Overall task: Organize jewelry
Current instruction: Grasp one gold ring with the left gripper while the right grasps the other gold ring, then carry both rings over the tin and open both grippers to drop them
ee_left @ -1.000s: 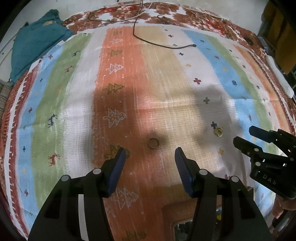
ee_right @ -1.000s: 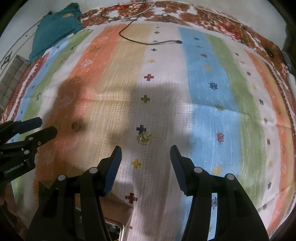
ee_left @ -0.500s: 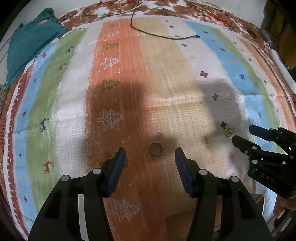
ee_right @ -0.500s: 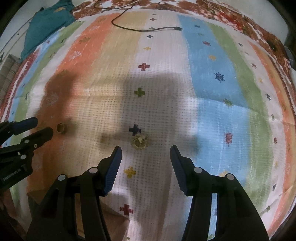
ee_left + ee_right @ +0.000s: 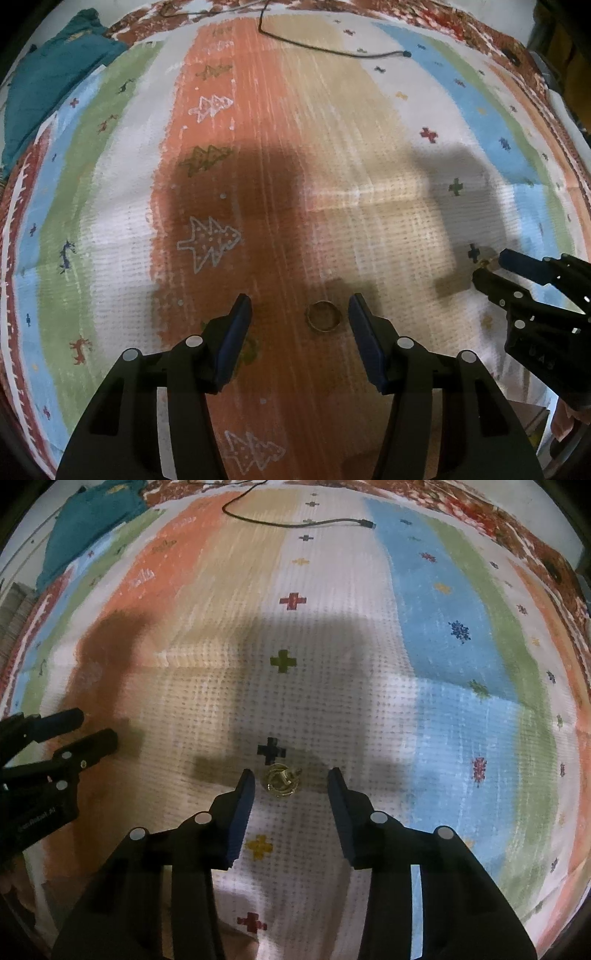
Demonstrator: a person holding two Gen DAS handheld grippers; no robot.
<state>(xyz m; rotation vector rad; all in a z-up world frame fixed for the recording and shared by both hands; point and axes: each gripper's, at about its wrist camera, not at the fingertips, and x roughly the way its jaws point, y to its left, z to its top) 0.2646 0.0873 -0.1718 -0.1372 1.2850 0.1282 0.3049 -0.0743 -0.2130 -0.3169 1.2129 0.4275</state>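
Steeply tilted down, the left gripper is straddling a band, jaws closing, not touching. Likewise, the right gripper is narrowing around a ring, untouched.

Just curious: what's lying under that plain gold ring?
The plain gold ring rests on the orange stripe of the striped cloth. Whatever lies beneath the cloth is covered.

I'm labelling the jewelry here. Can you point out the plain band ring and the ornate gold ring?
plain band ring (image 5: 323, 316): left wrist view, on the near rim of the band.
ornate gold ring (image 5: 281, 780): right wrist view, on its raised top.
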